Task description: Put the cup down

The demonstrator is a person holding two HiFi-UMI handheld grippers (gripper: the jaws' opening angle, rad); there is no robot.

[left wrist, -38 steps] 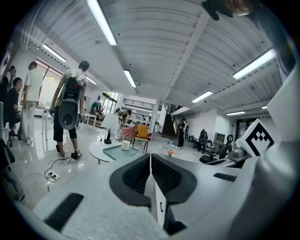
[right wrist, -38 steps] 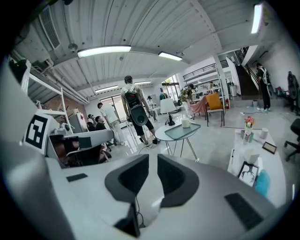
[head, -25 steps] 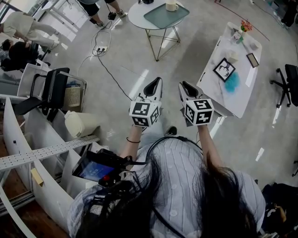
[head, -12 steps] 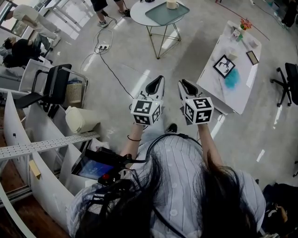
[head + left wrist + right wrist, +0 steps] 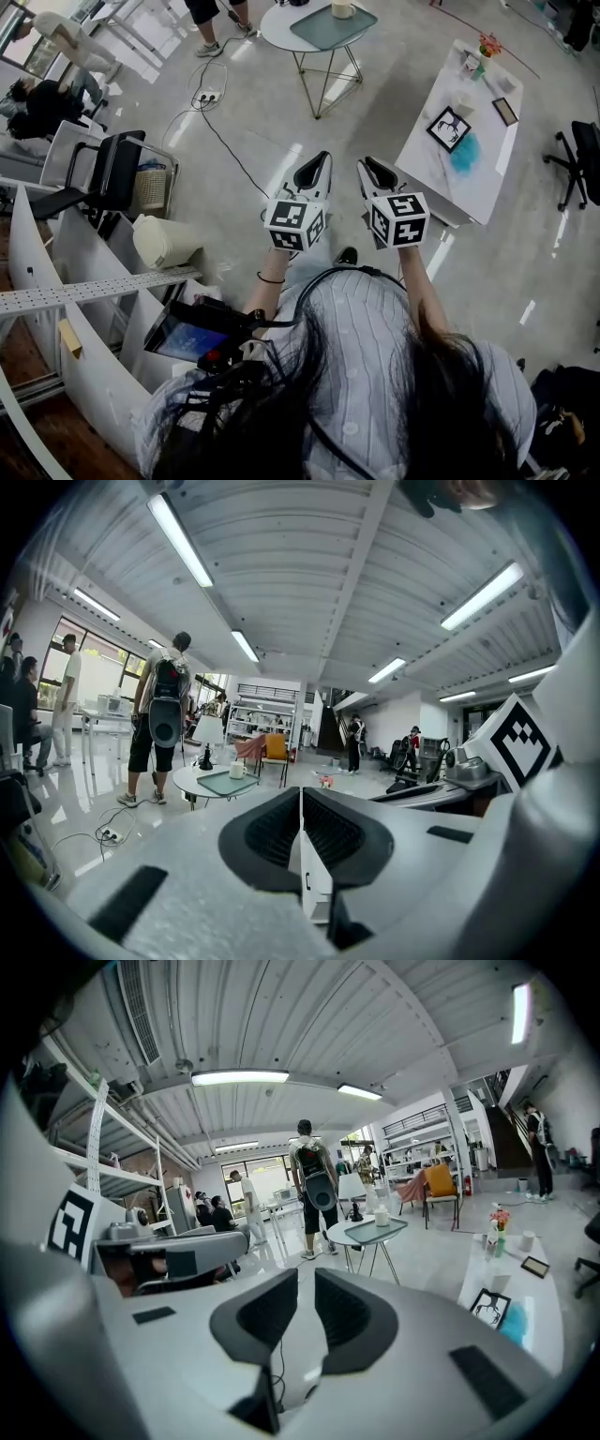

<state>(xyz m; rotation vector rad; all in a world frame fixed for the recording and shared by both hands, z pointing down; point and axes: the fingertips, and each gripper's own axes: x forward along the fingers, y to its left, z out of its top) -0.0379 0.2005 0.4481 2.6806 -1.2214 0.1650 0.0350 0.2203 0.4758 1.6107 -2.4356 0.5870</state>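
A white cup (image 5: 343, 9) stands on a green tray (image 5: 330, 28) on the round table (image 5: 277, 30) far ahead, small in the left gripper view as the cup (image 5: 237, 770) and in the right gripper view as the cup (image 5: 382, 1217). Both grippers are held side by side in the air above the floor, far from that table. My left gripper (image 5: 314, 171) is shut with its jaws meeting and nothing between them (image 5: 300, 803). The right gripper (image 5: 375, 172) is shut too and holds nothing (image 5: 305, 1309).
A long white table (image 5: 441, 183) at the right carries a framed picture (image 5: 449, 127), a blue object (image 5: 463, 155) and flowers (image 5: 486, 47). A black chair (image 5: 105, 178), a floor cable (image 5: 220, 141) and shelving lie to the left. A person (image 5: 208, 17) stands by the round table.
Both grippers have drifted slightly forward together, staying side by side. Their jaws are as before, and the cup has not moved.
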